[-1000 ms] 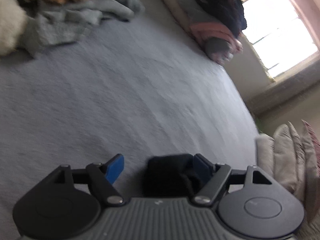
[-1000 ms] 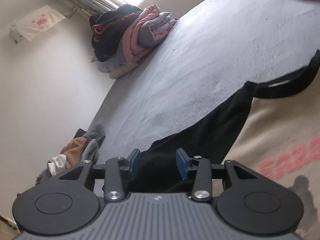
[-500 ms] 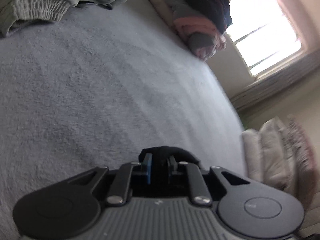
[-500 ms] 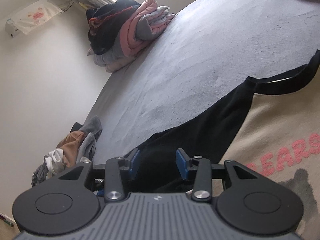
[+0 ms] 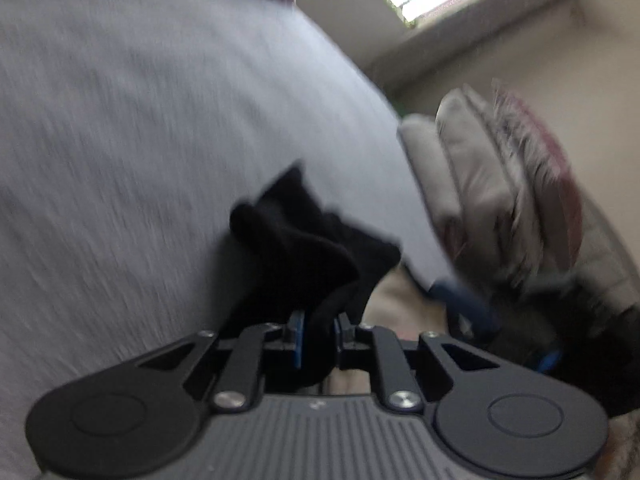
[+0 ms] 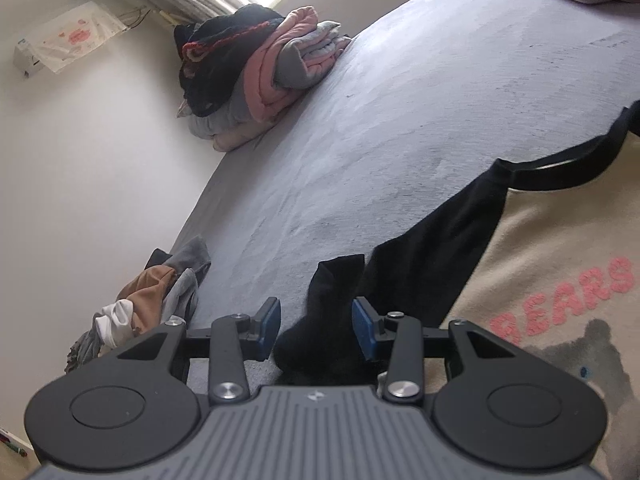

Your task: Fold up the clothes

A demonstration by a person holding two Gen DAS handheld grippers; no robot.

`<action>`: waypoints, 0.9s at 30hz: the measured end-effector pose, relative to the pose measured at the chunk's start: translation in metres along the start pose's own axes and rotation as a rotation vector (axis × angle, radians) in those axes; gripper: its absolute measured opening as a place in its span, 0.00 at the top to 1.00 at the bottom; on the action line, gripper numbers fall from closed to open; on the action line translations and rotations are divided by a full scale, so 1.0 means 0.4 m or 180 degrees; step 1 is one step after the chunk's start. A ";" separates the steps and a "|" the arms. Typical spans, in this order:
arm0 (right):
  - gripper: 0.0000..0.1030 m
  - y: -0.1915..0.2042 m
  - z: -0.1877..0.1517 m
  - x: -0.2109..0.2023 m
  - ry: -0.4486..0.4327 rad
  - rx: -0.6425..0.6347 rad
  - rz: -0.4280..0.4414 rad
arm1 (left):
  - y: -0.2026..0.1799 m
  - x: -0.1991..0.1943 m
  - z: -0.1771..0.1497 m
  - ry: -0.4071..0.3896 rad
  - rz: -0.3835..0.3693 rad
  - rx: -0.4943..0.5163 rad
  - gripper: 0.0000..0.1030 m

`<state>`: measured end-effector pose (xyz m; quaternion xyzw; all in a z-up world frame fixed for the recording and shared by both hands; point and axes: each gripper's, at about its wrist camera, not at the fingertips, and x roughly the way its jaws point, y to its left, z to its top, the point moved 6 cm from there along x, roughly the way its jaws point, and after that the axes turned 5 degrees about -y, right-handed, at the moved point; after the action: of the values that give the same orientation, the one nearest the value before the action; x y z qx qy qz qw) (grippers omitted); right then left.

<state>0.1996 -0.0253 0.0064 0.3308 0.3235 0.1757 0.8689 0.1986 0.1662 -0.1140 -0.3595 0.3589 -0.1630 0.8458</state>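
Observation:
A beige sweatshirt (image 6: 560, 240) with black sleeves and pink lettering lies on the grey bed (image 6: 400, 120). My left gripper (image 5: 318, 332) is shut on a bunched black sleeve end (image 5: 304, 240), which sticks up in front of the narrow jaws, low over the bed; this view is motion-blurred. To its right is a blurred blue part of the other gripper (image 5: 464, 300). My right gripper (image 6: 316, 326) is part-way closed on a thick bunch of the black sleeve (image 6: 420, 264) at the sweatshirt's edge, and a fold of it (image 6: 340, 280) stands up between the blue pads.
A stack of folded clothes (image 6: 260, 76) sits at the bed's far corner by the window. Loose unfolded garments (image 6: 152, 296) lie heaped at the left edge. Pillows or folded bedding (image 5: 500, 184) lie beside the bed in the left wrist view.
My left gripper closed on the black sleeve end, then swung right and down with it. A black fold now stands up between my right fingers; the right gripper stayed put.

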 end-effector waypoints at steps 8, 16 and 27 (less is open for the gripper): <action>0.58 -0.037 -0.009 -0.017 -0.0027 0.0051 -0.0045 | -0.049 -0.050 0.052 -0.0016 -0.0398 -0.0128 0.43; 0.58 -0.072 -0.006 -0.022 -0.0010 0.0048 -0.0102 | 0.054 -0.008 0.117 -0.0510 0.0283 -0.0375 0.48; 0.58 -0.090 0.006 0.047 0.0091 -0.0022 -0.0199 | 0.090 0.026 0.120 -0.0723 -0.0011 -0.0872 0.90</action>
<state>0.2182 -0.0424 -0.0255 0.3150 0.3454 0.1542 0.8704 0.2413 0.2089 -0.1219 -0.4881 0.2793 -0.0724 0.8237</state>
